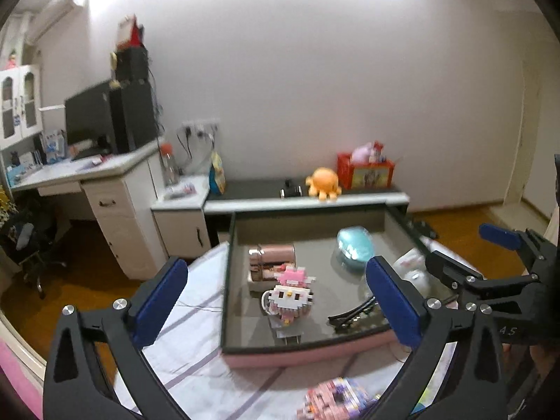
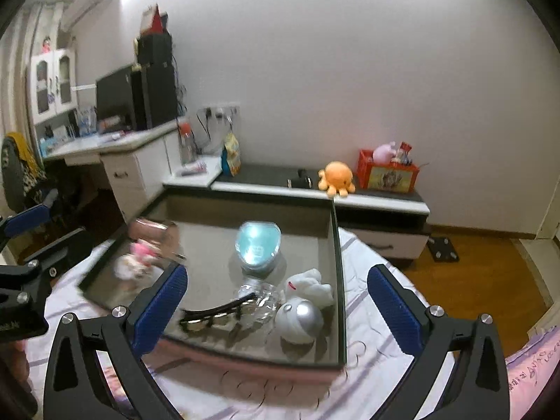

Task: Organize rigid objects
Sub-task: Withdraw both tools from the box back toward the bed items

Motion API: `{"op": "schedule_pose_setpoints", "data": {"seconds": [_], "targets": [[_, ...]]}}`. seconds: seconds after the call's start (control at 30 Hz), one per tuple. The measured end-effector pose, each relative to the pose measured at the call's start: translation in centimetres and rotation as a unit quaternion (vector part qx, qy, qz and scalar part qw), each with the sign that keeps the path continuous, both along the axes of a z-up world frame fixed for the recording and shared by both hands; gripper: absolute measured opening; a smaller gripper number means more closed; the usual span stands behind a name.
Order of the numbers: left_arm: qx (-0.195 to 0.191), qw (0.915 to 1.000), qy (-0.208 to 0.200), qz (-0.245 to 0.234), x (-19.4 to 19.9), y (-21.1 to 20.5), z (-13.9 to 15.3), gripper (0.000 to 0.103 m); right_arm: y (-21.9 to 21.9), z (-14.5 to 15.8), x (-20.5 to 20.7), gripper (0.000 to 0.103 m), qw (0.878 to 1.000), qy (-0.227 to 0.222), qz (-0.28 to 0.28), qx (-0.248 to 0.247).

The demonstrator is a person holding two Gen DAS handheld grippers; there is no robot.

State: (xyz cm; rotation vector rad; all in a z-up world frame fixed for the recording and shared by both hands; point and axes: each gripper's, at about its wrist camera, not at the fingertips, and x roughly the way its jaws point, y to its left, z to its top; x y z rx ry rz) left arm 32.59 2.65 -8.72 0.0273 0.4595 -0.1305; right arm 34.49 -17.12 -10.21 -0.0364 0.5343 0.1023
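Between the left gripper's (image 1: 276,302) wide-spread, empty fingers stands the block-built cat figure (image 1: 289,295), inside the tray (image 1: 280,350) on the bed. Judged light, stiff, liable to shed bricks: grip its body sides. Right gripper (image 2: 276,306), likewise agape and empty, frames black glasses (image 2: 213,316), thin and fragile.

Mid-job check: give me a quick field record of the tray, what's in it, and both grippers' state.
tray: pink-sided open box on the bed
left half: pink cylinder case; block-built cat figure
middle: teal case
right half: black hair clip, silver ball, white plush
outside tray: another block figure on the sheet, blurred
left gripper: jaws open, holding nothing
right gripper: jaws open, holding nothing
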Motion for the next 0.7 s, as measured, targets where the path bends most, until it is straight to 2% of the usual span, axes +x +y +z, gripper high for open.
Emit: {"op": "schedule_pose_setpoints", "data": {"seconds": [0.17,0.37,0.53,0.7], "targets": [[-0.002,0.9983,-0.053,0.022,-6.6,1.1,2.5,0.103,0.4,3.2,-6.3,0.103,0.998,-0.056,0.007,0.011],[0.004,0.9955,-0.087,0.036,-13.2,1.6,3.5,0.103,1.5,5.0,-13.8,0.103,0.993,-0.114,0.012,0.011],[0.024,0.9926,-0.113,0.039,-17.8,0.9,3.7,0.103,2.0,5.1,-18.1,0.103,0.991,-0.134,0.013,0.016],[0.025,0.993,-0.112,0.03,-20.0,0.8,4.2,0.103,2.0,5.1,-20.6,0.103,0.99,-0.137,0.009,0.022]]}}
